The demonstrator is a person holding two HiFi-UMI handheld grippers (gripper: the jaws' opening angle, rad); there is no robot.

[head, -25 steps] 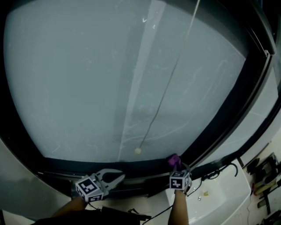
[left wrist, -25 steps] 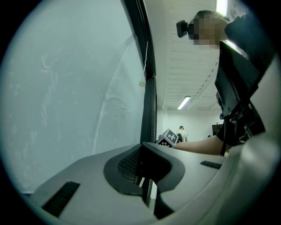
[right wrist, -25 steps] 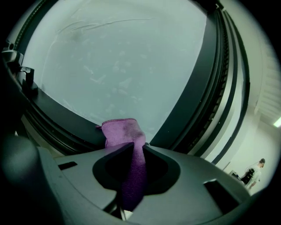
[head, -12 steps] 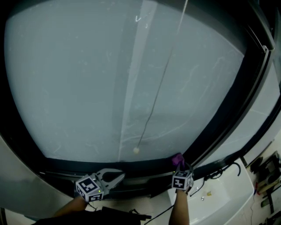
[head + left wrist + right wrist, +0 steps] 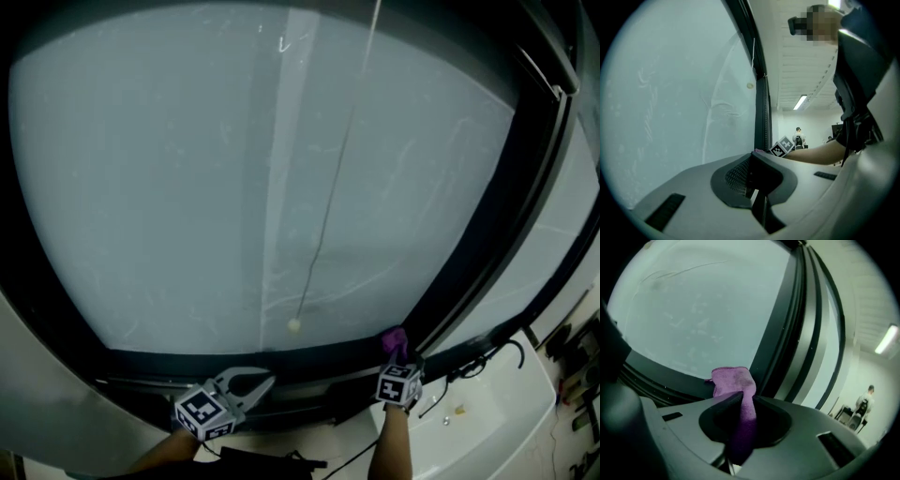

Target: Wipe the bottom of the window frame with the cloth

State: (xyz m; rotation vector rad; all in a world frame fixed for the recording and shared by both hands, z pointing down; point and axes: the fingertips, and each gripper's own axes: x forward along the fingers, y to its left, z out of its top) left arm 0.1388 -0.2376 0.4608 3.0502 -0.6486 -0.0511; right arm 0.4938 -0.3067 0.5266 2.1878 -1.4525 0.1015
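While tight on cloth [image 5: 732, 381] at frame [image 5: 670, 377] corner, right tool [image 5: 743, 397]; left tool [image 5: 753, 157] closed.

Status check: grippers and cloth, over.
Right gripper shut on purple cloth, at bottom frame, right corner. Left gripper shut, empty. Nothing blocking.

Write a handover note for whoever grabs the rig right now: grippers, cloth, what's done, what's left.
Right gripper: shut on the purple cloth. The cloth's free end sticks out past the tips at the bottom window frame, near the right corner by the upright post. Contact is not clear.
Left gripper: shut, nothing in it, held low in front of the frame further left.
Done: cloth gripped and brought to the frame. How much is already wiped cannot be told.
Left: probably run the cloth along the bottom frame, including the stretch to the left.
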